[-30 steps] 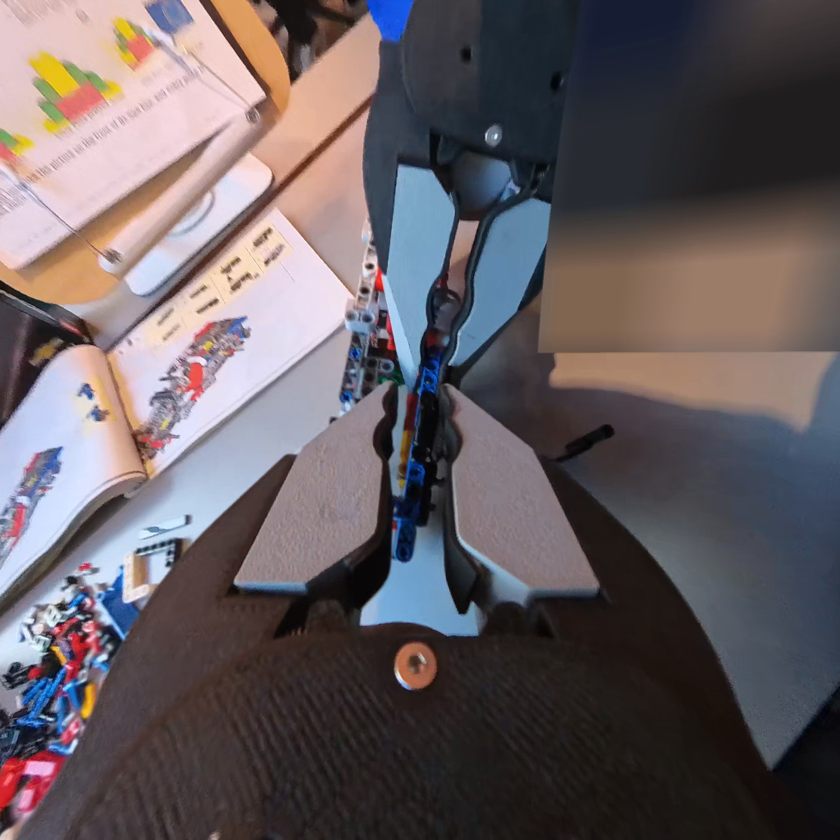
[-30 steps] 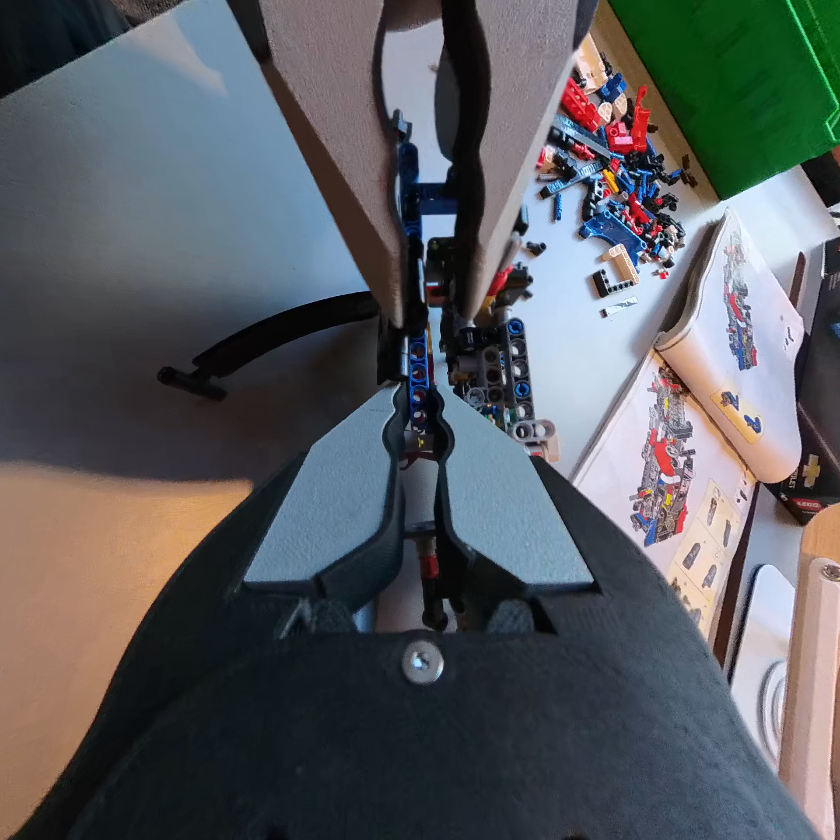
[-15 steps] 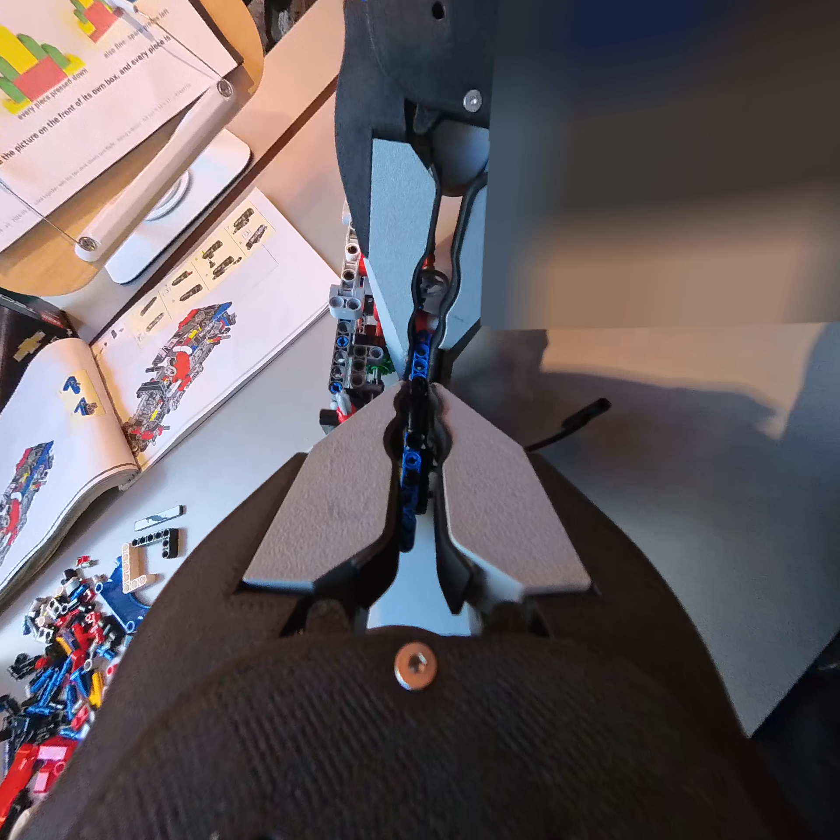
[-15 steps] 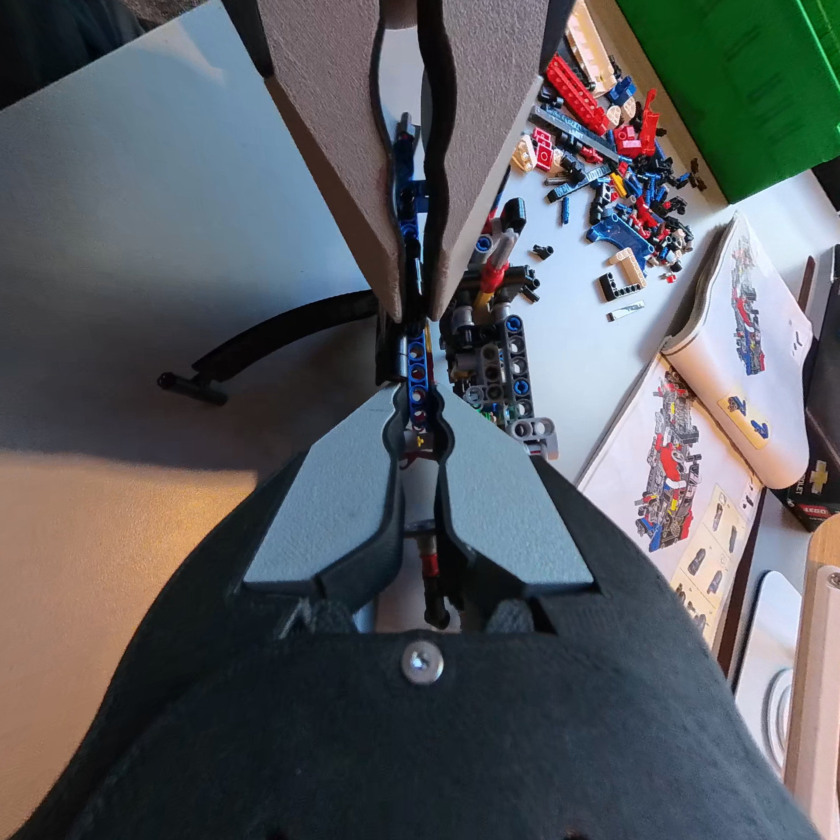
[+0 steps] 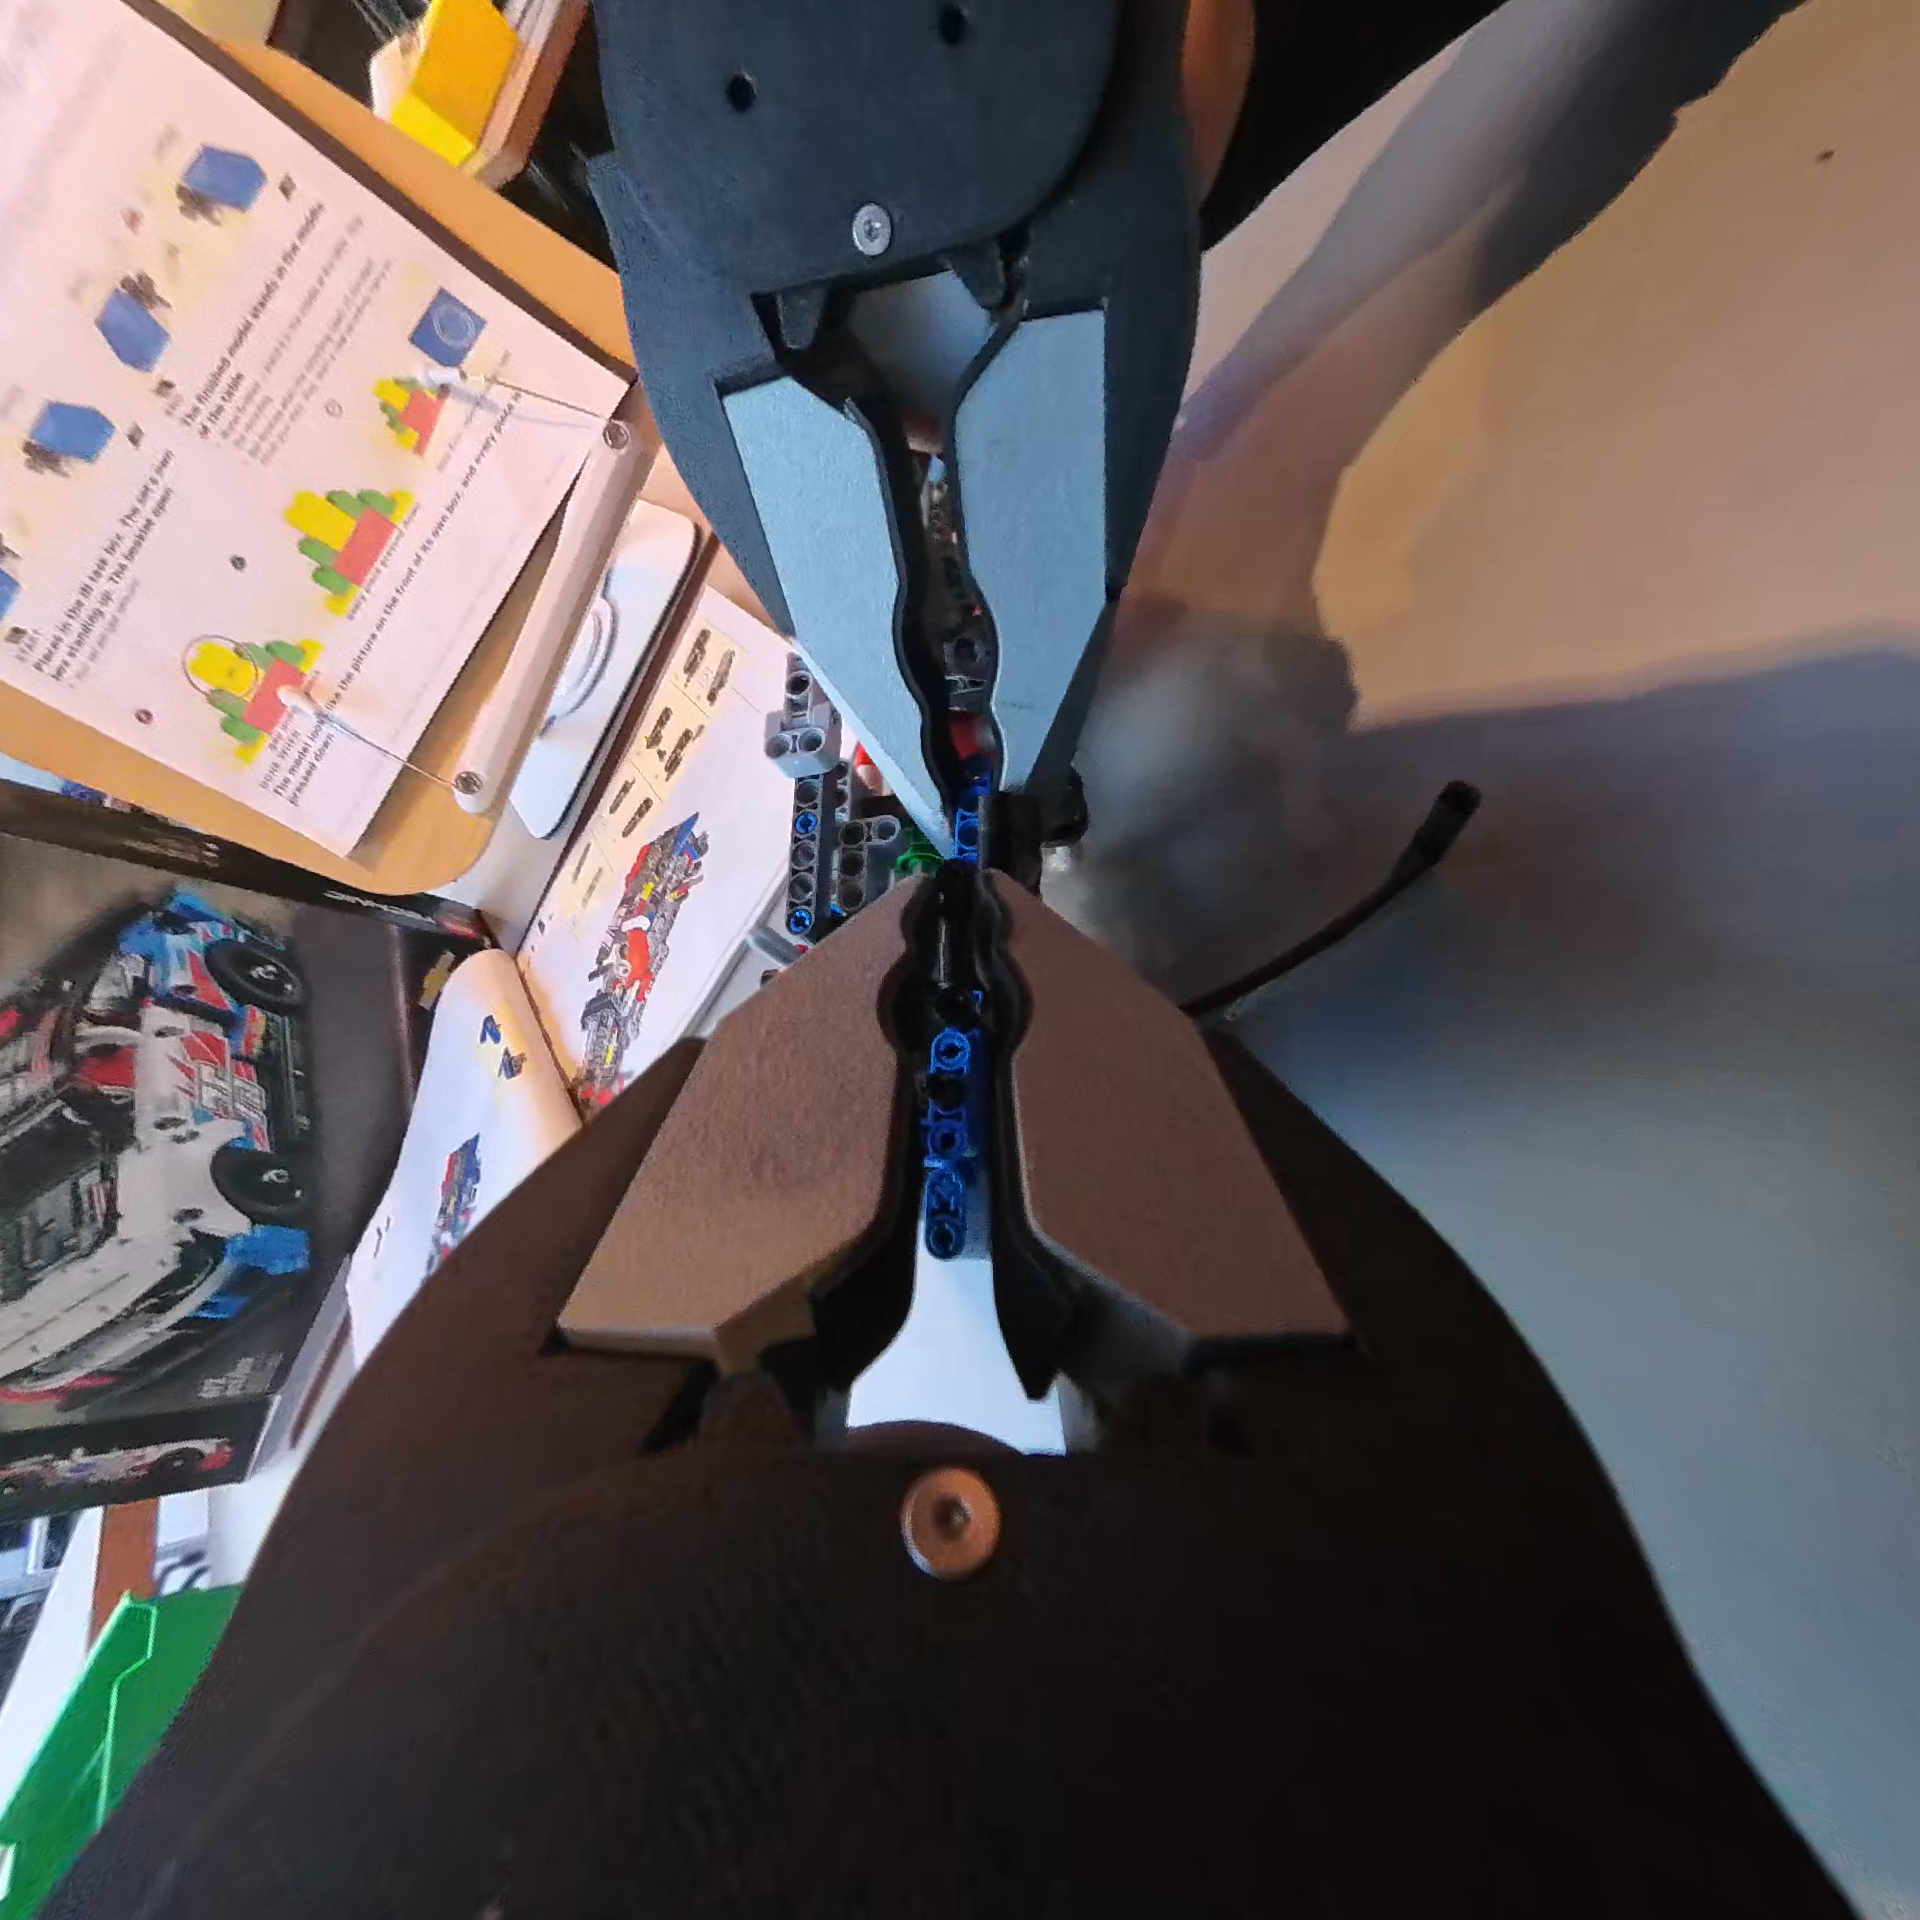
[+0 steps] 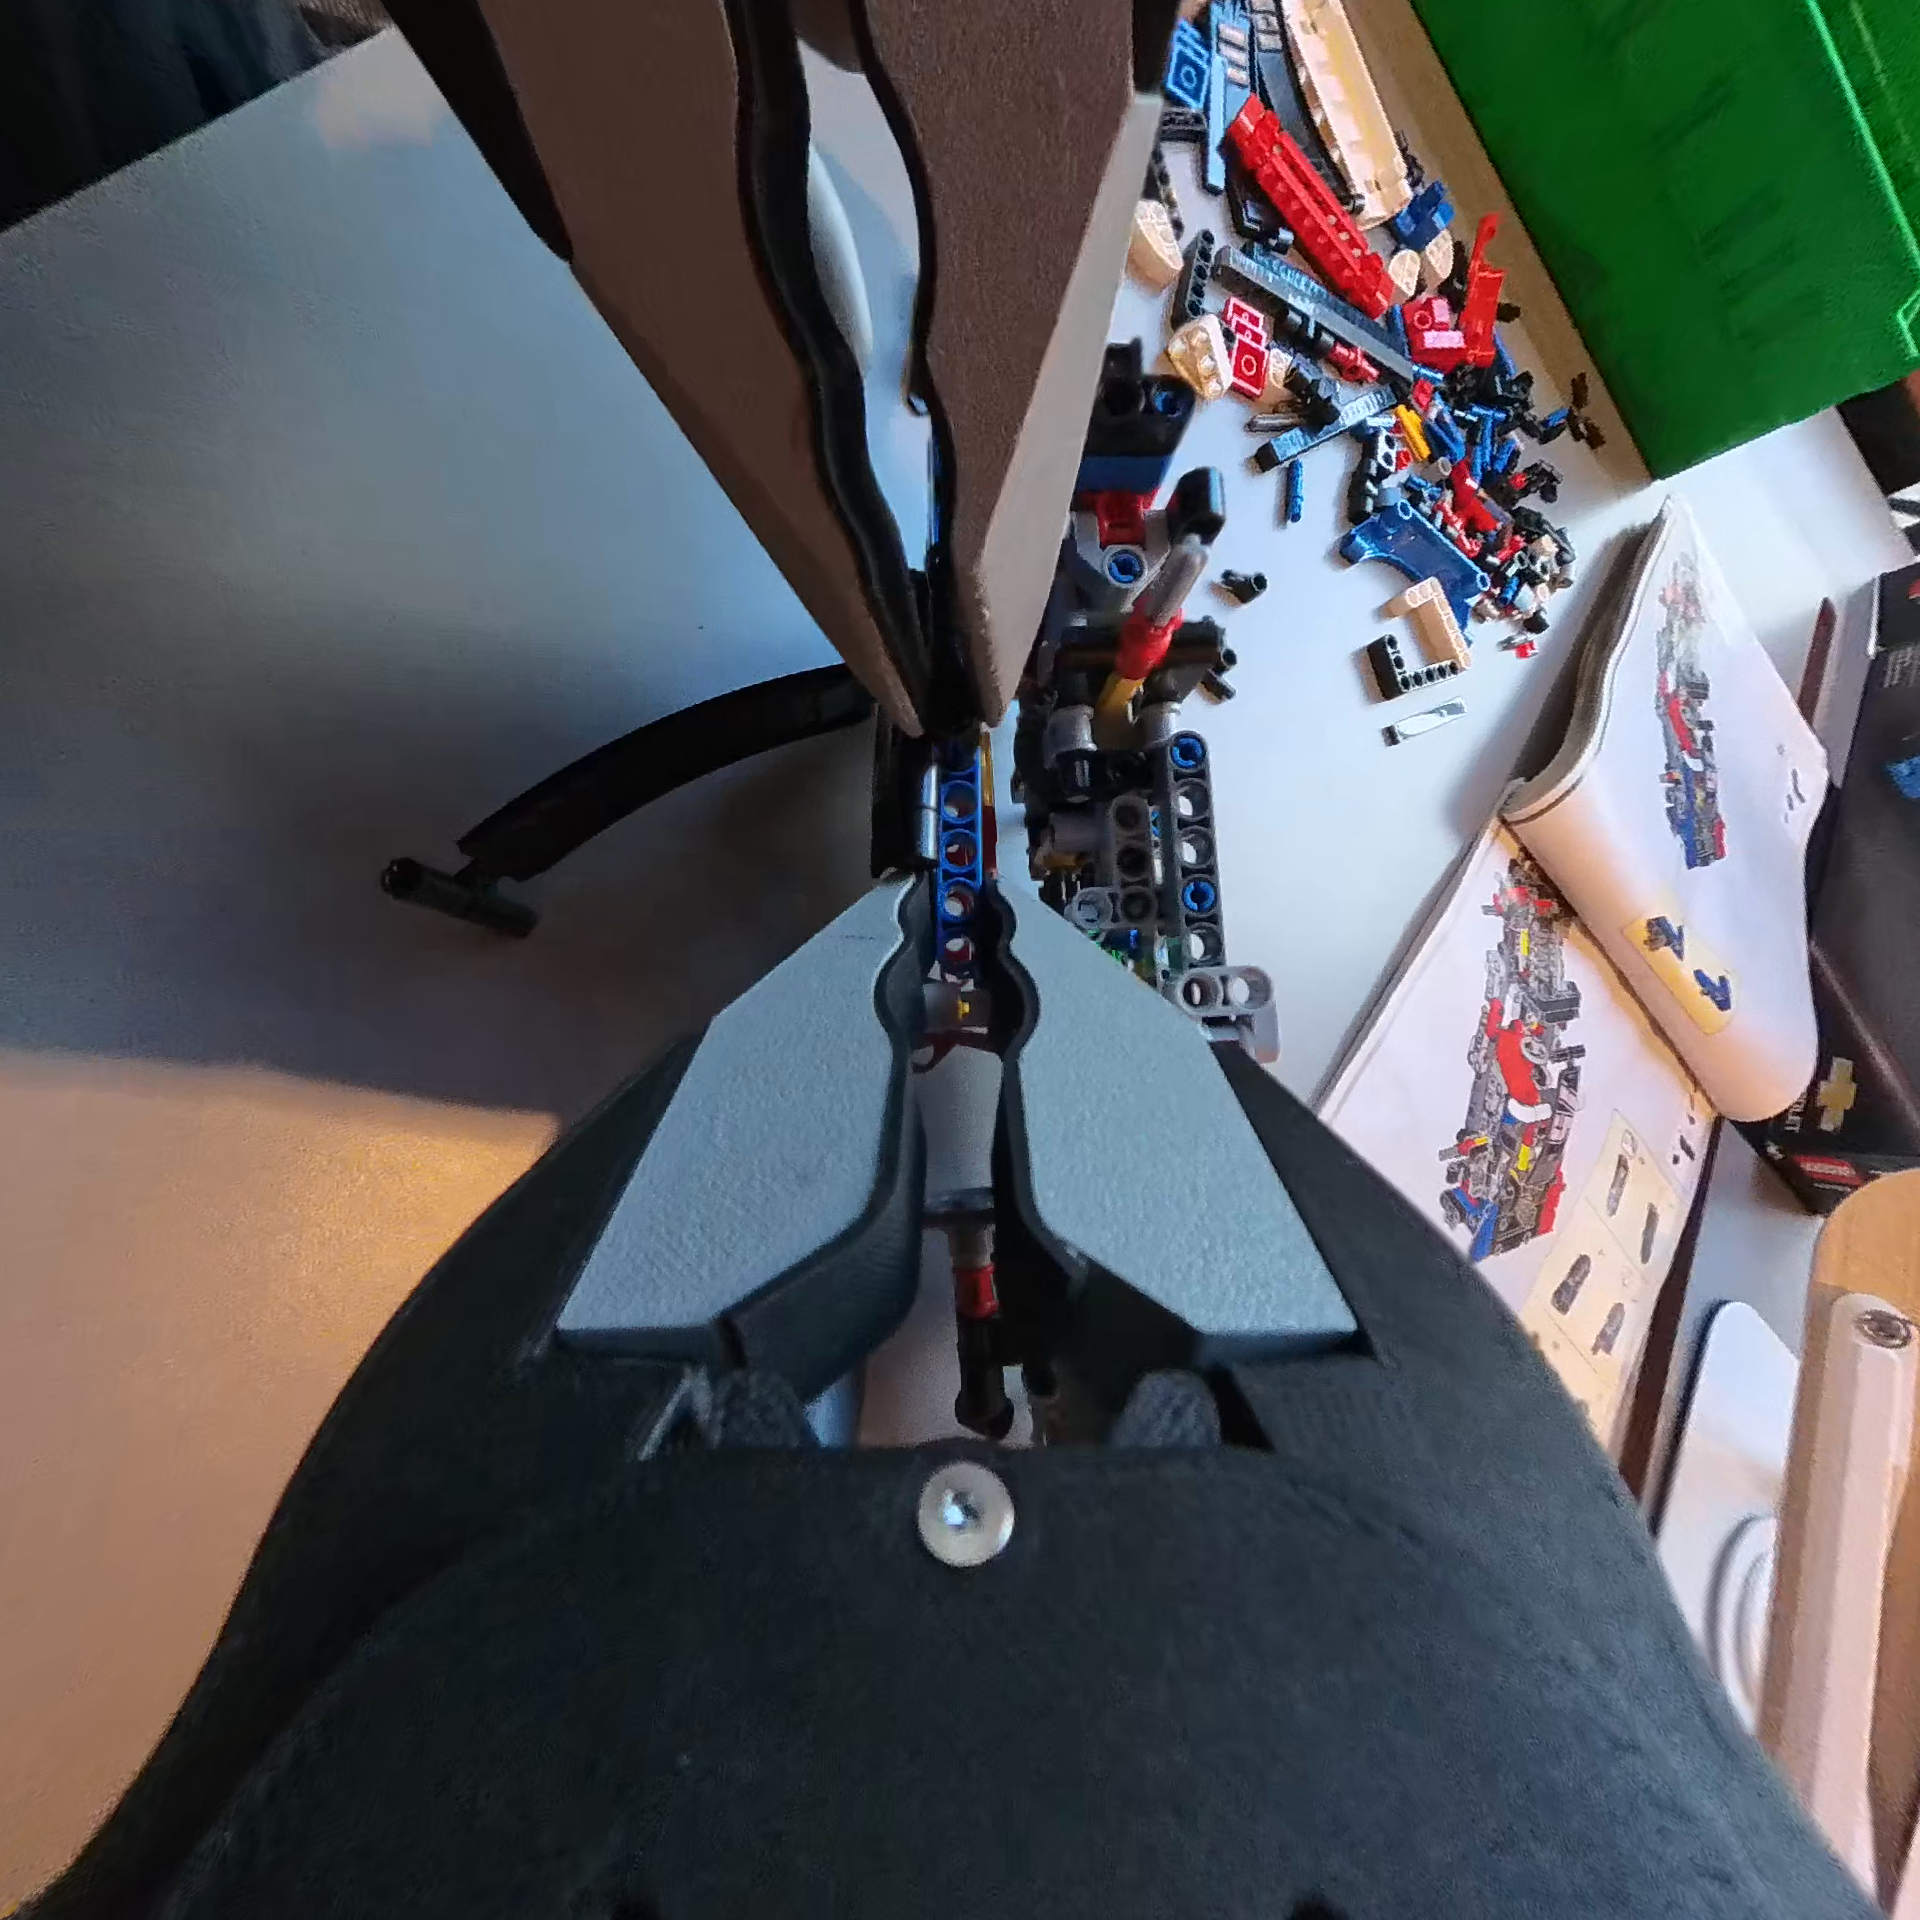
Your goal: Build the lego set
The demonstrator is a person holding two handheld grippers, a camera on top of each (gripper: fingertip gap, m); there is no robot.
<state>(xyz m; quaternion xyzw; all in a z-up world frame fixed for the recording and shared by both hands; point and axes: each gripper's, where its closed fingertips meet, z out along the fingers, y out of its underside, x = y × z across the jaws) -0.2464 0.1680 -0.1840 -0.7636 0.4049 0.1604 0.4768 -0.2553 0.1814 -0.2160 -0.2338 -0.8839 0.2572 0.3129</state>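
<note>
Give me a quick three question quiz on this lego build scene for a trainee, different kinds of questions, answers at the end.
1. True or false: both the left gripper and the right gripper are shut on the blue beam assembly.
2. Which lies on the table beside the held assembly in the right wrist view? A) curved black piece B) a wheel C) a screwdriver
3. Fill in: the loose parts pile lies next to a ____ bin.

Key: 1 true; 2 A; 3 green.
</note>
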